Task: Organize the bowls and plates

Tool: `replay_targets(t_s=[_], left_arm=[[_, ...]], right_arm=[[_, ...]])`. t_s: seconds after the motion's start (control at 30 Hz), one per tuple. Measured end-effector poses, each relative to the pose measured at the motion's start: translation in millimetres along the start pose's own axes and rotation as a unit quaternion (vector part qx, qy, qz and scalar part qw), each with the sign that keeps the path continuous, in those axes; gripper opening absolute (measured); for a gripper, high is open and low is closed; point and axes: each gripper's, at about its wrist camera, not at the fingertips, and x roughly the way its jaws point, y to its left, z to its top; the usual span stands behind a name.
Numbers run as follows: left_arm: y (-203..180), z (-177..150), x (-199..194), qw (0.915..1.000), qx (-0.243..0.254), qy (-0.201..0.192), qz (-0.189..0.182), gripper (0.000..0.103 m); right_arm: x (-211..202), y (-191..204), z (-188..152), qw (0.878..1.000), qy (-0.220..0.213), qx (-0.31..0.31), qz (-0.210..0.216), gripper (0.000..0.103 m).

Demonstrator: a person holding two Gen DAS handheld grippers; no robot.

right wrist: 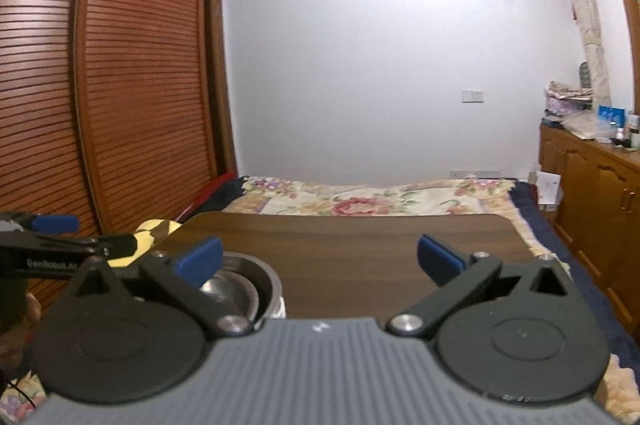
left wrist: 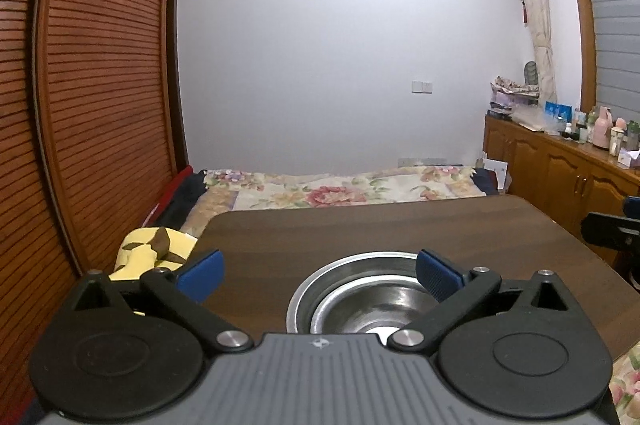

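Observation:
A steel bowl (left wrist: 360,293) with a smaller steel bowl nested inside sits at the near edge of the dark wooden table (left wrist: 360,229). My left gripper (left wrist: 320,275) is open and hovers above it, the right blue pad over the bowl's rim. In the right wrist view the same steel bowl (right wrist: 248,285) lies at the lower left, partly behind the left finger. My right gripper (right wrist: 320,261) is open and empty over bare table (right wrist: 360,245). The left gripper's blue tip (right wrist: 54,223) shows at the left edge of that view.
A bed with a floral quilt (left wrist: 340,191) lies beyond the table. A slatted wooden wardrobe (left wrist: 100,85) stands on the left. A yellow and brown cloth (left wrist: 154,249) lies by the table's left corner. A cluttered wooden cabinet (left wrist: 560,161) runs along the right.

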Motion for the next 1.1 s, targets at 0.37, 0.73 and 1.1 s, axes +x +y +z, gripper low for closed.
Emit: replay_targets(t_s=[0.37, 0.73, 1.1], left_arm=[[-23.7, -11.5, -23.8, 0.9998, 0.015, -0.005, 0.014, 0.103], [-31.2, -30.8, -18.3, 0.9995, 0.022, 0.022, 0.010, 0.103], [-27.9, -31.4, -20.1, 0.9995, 0.017, 0.023, 0.012, 0.103]], right_arm=[[-18.5, -11.1, -14.4, 0.998, 0.003, 0.019, -0.056, 0.103], [-11.0, -18.1, -29.3, 0.997, 0.017, 0.023, -0.077, 0.103], [-13.5, -16.5, -33.0, 0.997, 0.021, 0.025, -0.076, 0.103]])
